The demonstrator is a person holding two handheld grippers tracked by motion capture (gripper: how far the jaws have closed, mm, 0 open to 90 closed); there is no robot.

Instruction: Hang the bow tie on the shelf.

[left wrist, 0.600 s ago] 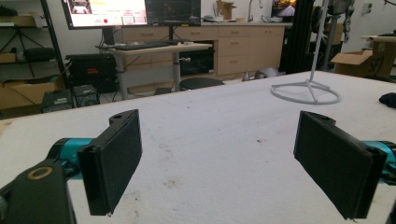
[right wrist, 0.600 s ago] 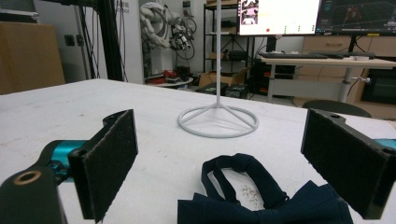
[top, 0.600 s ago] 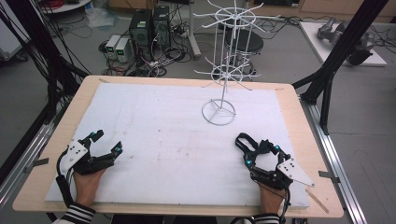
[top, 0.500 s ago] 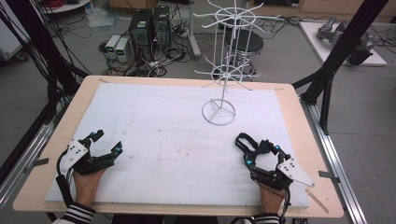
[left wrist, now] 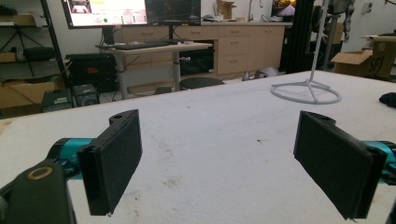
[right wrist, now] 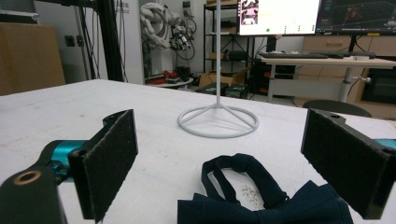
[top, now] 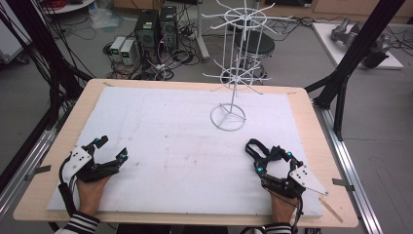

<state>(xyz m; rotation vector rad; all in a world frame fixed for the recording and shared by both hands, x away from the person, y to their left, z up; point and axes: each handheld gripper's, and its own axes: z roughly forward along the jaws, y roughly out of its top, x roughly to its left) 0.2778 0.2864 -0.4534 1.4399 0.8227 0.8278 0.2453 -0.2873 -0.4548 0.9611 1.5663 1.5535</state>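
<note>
A dark navy bow tie (right wrist: 261,200) with its looped strap (top: 254,146) lies flat on the white foam sheet (top: 170,126). My right gripper (top: 273,162) rests at the front right, open, its jaws (right wrist: 219,140) standing wide on either side of the bow tie without pressing on it. My left gripper (top: 112,147) rests at the front left, open, with nothing between its jaws (left wrist: 219,140). A white wire rack (top: 227,117) stands on a ring base toward the back of the sheet; its base also appears ahead of the left gripper (left wrist: 306,91) and the right gripper (right wrist: 218,122).
The foam sheet covers a wooden table (top: 53,170). A thin wooden stick (top: 333,207) lies near the front right corner. Black frame posts (top: 341,97) flank the table, and computers and cables (top: 146,34) sit on the floor beyond its far edge.
</note>
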